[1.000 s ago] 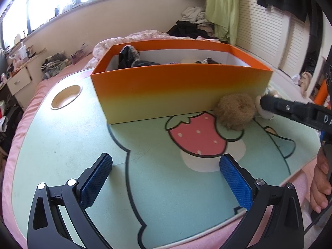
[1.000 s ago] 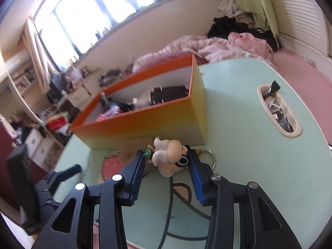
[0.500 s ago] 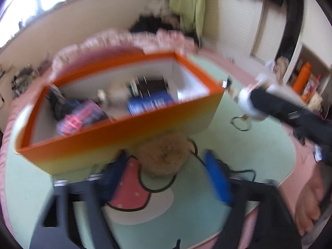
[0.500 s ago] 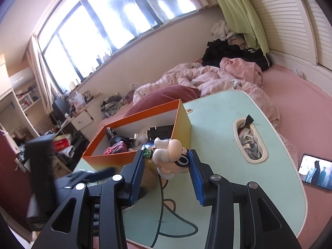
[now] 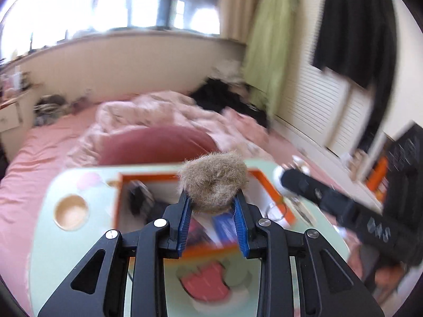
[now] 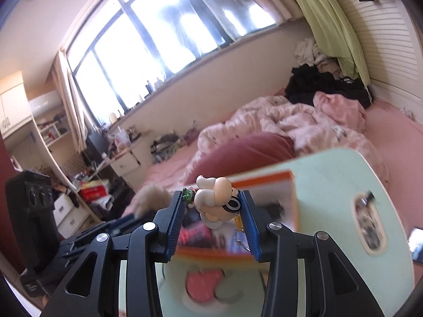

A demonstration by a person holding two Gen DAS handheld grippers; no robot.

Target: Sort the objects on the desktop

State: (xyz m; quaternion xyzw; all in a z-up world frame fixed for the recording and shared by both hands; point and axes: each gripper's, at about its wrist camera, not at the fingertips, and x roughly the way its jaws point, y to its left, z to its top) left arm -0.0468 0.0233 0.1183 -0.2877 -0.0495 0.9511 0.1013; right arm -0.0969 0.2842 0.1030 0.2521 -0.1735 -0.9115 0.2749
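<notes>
My left gripper (image 5: 211, 198) is shut on a brown fluffy pompom (image 5: 213, 178), held up above the open orange box (image 5: 269, 187). My right gripper (image 6: 213, 202) is shut on a cream cartoon figurine keychain (image 6: 215, 198), its metal ring (image 6: 239, 239) dangling below, also raised over the orange box (image 6: 264, 178). The box holds several small items, blurred by motion. In the left wrist view the right gripper's black body (image 5: 338, 203) reaches in from the right. In the right wrist view the pompom (image 6: 152, 195) and left tool show at the left.
The box sits on a mint-green lap table (image 5: 47, 211) with a strawberry print (image 5: 203, 282), a round cup recess (image 5: 70, 212) and an oval slot with clutter (image 6: 367, 227). A pink bed (image 6: 391, 142) with rumpled bedding lies behind. A phone (image 6: 416, 240) lies at the right.
My left gripper closed on the pompom, which lay by the box wall, and lifted it above the box. My right gripper rose with the figurine still in it.
</notes>
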